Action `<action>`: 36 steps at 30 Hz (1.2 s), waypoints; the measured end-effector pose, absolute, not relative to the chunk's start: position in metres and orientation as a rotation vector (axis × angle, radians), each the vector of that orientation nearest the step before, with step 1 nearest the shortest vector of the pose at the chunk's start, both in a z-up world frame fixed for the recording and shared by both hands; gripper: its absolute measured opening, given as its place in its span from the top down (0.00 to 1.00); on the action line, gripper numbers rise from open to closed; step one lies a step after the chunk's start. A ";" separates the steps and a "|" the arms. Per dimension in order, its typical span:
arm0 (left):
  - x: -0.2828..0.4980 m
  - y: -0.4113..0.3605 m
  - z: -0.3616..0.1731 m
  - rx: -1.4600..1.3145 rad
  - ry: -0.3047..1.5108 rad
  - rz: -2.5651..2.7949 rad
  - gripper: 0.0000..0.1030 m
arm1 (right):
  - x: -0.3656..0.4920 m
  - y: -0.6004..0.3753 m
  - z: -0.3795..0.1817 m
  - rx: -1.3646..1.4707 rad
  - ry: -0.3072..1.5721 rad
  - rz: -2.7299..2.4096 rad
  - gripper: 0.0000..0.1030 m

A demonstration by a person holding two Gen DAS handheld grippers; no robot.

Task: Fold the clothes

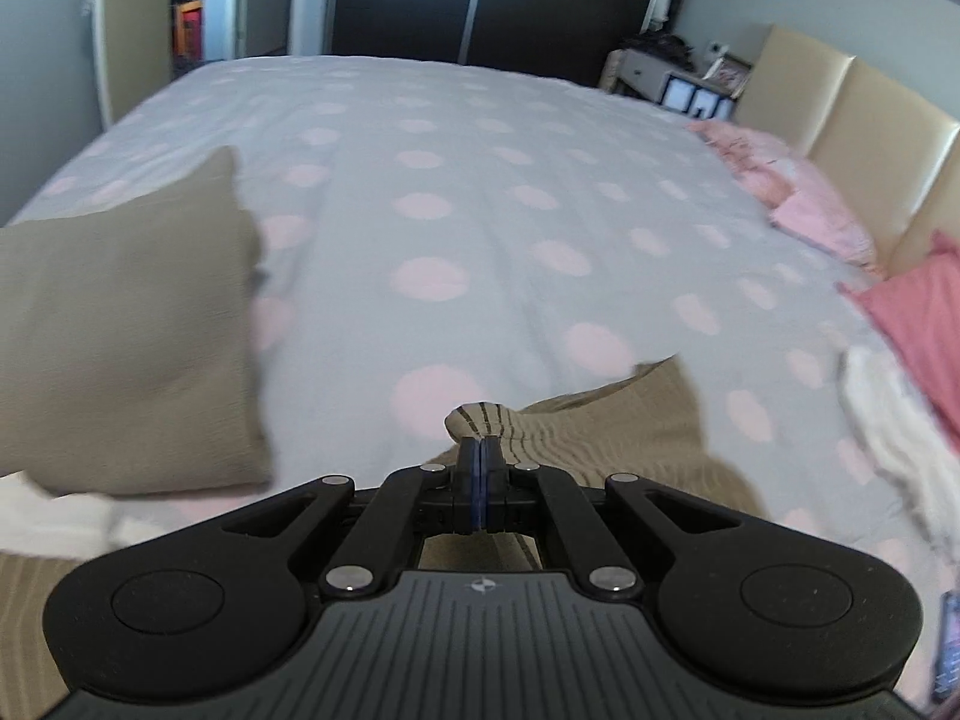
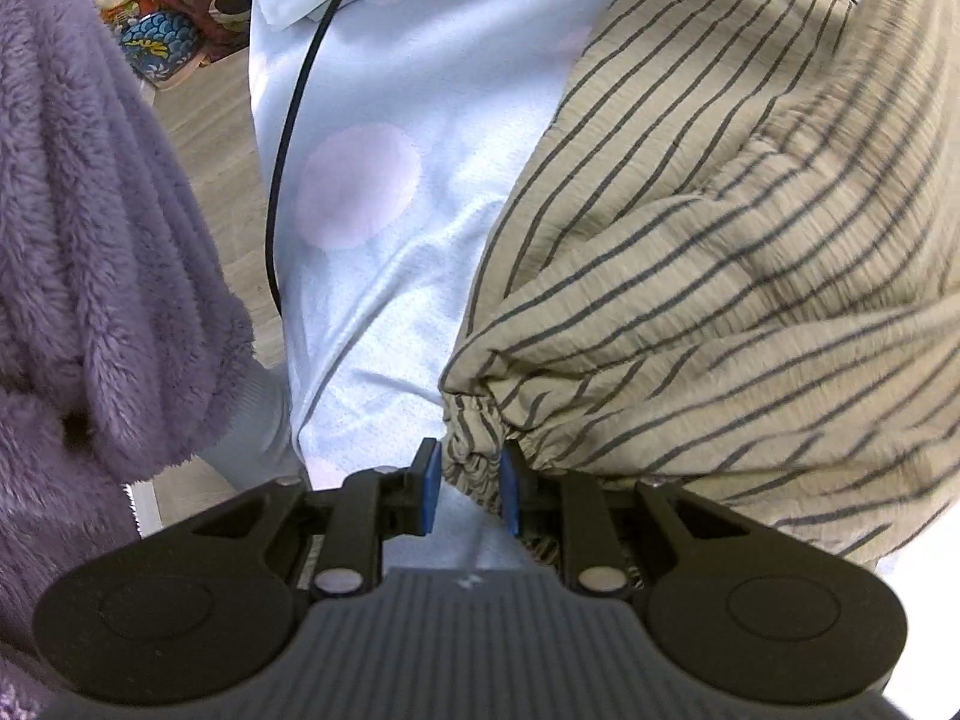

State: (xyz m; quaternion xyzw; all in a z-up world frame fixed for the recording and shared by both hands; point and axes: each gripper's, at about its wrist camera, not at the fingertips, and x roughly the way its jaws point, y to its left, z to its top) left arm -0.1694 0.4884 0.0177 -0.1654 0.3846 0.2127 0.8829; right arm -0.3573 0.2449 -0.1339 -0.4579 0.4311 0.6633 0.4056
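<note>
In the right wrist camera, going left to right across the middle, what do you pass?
Purple fleece sleeve → black cable → pale blue bedspread with pink dots → tan striped garment, whose gathered edge sits between the right gripper fingers.

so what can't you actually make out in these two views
- Striped garment, left wrist view: mostly hidden under the left gripper; what kind of garment it is cannot be told.
- Right gripper, right wrist view: gathered cloth between the pads; a firm pinch is unclear.
- Pink clothes, left wrist view: blurred, cut by the right edge.
- Folded tan piece: motion-blurred.
</note>
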 end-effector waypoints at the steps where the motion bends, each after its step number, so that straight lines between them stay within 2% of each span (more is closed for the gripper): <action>1: -0.175 0.492 0.016 -0.337 0.812 0.460 1.00 | -0.360 0.246 -0.134 -1.157 1.086 1.675 0.77; 7: -0.202 0.509 0.009 -0.298 0.876 0.549 1.00 | -0.344 0.268 -0.140 -1.157 1.092 1.690 0.77; 12: -0.217 0.515 0.003 -0.243 0.945 0.616 1.00 | -0.260 0.213 -0.142 -1.174 1.081 1.711 0.77; 17: -0.220 0.514 -0.008 -0.169 1.006 0.671 1.00 | -0.264 0.227 -0.154 -1.169 1.098 1.726 0.77; 24: -0.205 0.506 -0.026 -0.090 1.053 0.706 1.00 | -0.240 0.209 -0.137 -1.180 1.075 1.738 0.77; 25: -0.204 0.505 -0.026 -0.100 1.052 0.711 0.98 | -0.239 0.208 -0.136 -1.175 1.074 1.739 0.77; 26: -0.203 0.504 -0.023 -0.109 1.043 0.708 0.93 | -0.238 0.207 -0.135 -1.170 1.073 1.740 0.77; 27: -0.204 0.503 -0.019 -0.120 1.028 0.700 0.82 | -0.237 0.206 -0.134 -1.165 1.073 1.741 0.77; 29: -0.205 0.498 -0.009 -0.139 1.000 0.683 0.73 | -0.237 0.206 -0.134 -1.161 1.070 1.741 0.77; 36: -0.219 0.468 -0.001 -0.268 1.016 0.572 0.73 | -0.241 0.204 -0.137 -1.150 1.057 1.738 0.77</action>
